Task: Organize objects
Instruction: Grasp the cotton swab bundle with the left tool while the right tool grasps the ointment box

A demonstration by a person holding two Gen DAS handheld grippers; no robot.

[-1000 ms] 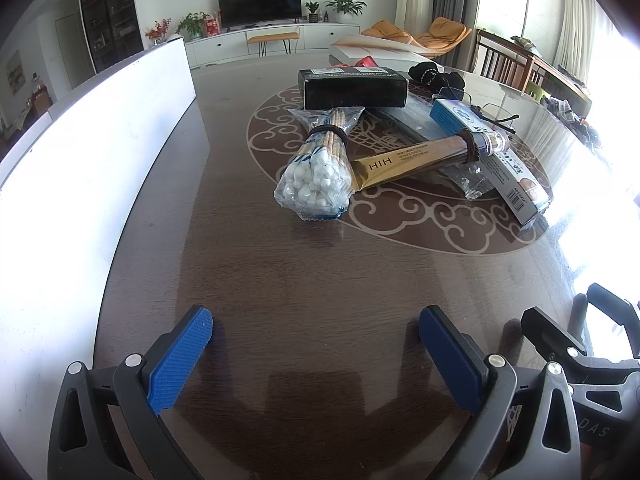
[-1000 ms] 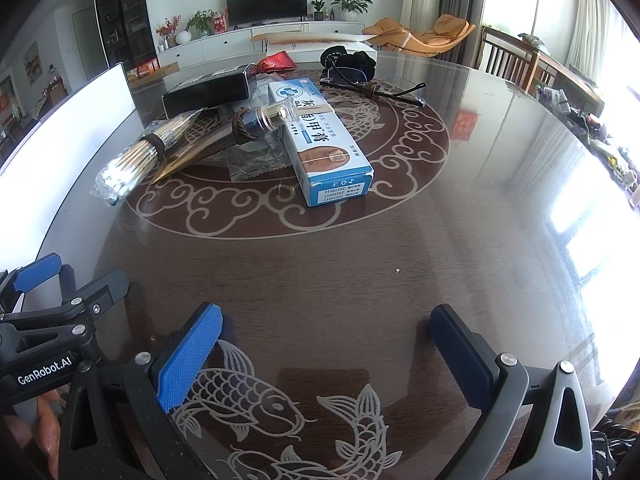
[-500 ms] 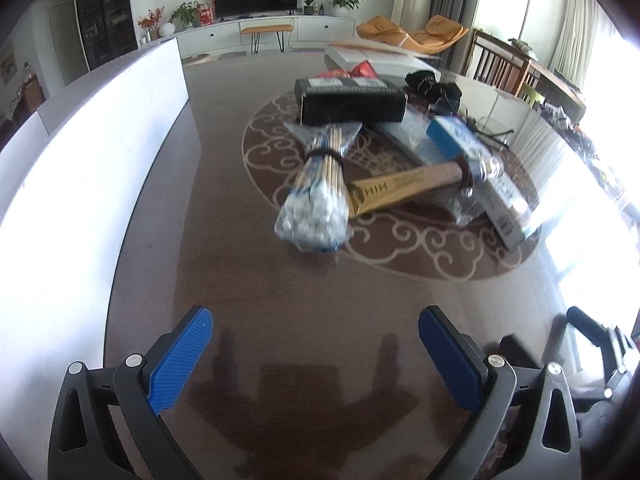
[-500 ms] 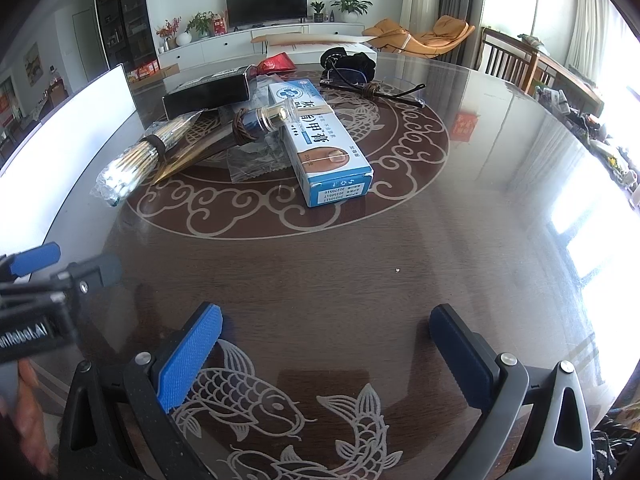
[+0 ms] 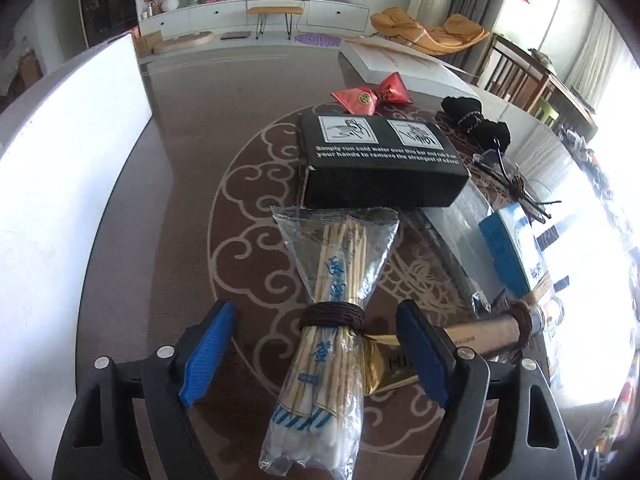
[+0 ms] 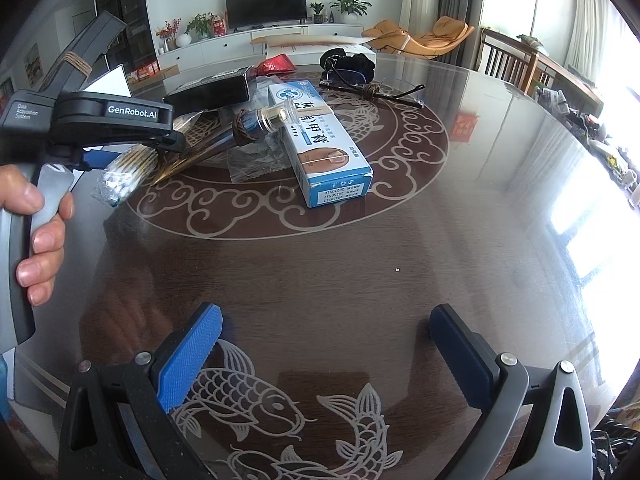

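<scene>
My cotton swabs (image 5: pixel 320 364) are in a clear bag tied with brown string, lying flat on my table. Behind them sits a black box (image 5: pixel 380 160). A blue and white box (image 6: pixel 320 136) lies to the right, with a gold pack (image 5: pixel 452 340) and maybe a small bottle (image 6: pixel 272 116) leaning on it.

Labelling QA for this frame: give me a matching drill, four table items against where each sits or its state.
Items:
1. cotton swab bundle
2. black box
3. blue and white box
4. red pouch

Places or states:
A. beyond the black box, toward the far side of the table
B. between the fingers of the closing left hand-held gripper, pads not yet touching
C. lying with a clear-capped tube across it
D. just past the swab bundle's open bag end

Pairs: 1-B, 2-D, 3-C, 4-A
</scene>
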